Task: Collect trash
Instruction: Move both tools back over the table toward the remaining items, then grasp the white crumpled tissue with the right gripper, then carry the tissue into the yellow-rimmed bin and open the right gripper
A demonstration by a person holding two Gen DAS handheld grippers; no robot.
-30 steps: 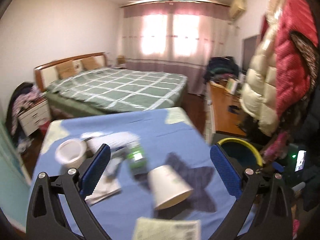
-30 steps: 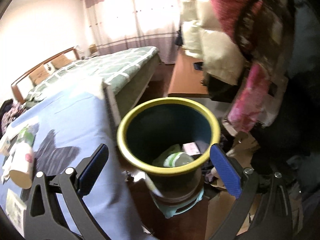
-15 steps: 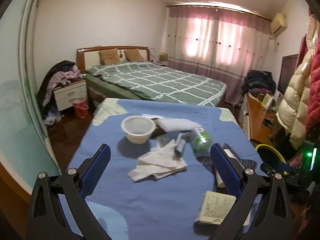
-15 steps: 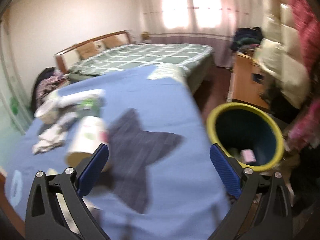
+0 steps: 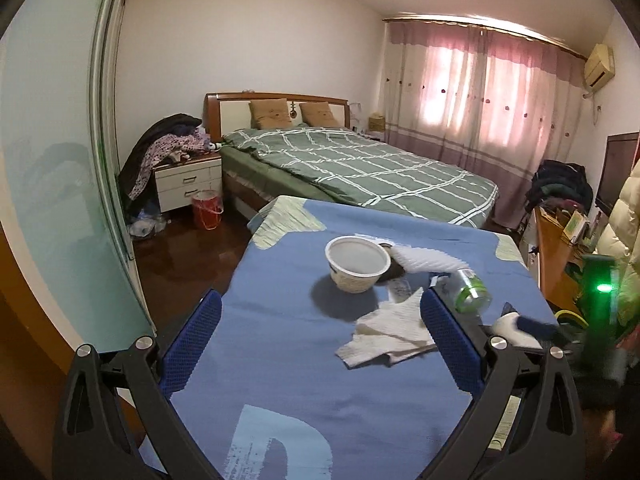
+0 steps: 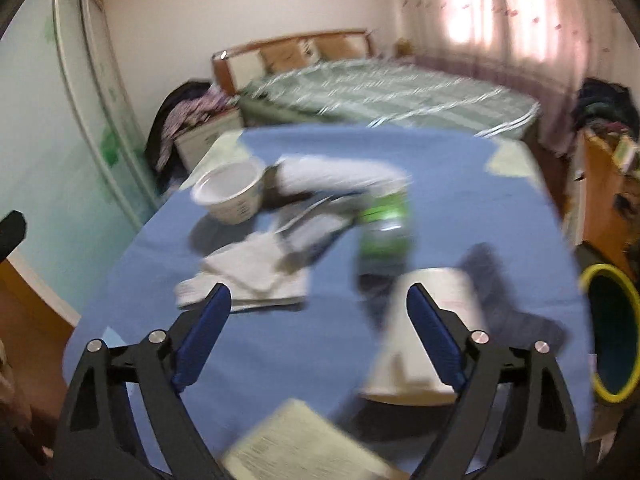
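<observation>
Trash lies on a blue-covered table (image 5: 280, 360): a white paper bowl (image 5: 357, 263), crumpled tissues (image 5: 390, 334), a clear bottle with a green label (image 5: 470, 291) on its side and a white foam sleeve (image 5: 424, 259). My left gripper (image 5: 318, 344) is open and empty above the near left part of the table. My right gripper (image 6: 318, 332) is open and empty over the table; a tipped paper cup (image 6: 432, 336) lies by its right finger, the tissues (image 6: 248, 276) by its left. A paper booklet (image 6: 304, 448) lies below it. The right view is blurred.
A dark bin with a yellow rim (image 6: 612, 332) stands on the floor right of the table. A green-quilted bed (image 5: 352, 168) is behind the table, a nightstand (image 5: 188, 182) at its left. A wooden desk (image 5: 560, 240) and hanging coats are at the right.
Both views have swung left, away from the bin and over the table. My right gripper now faces the cup, tissues and bottle. Both grippers stayed open.
</observation>
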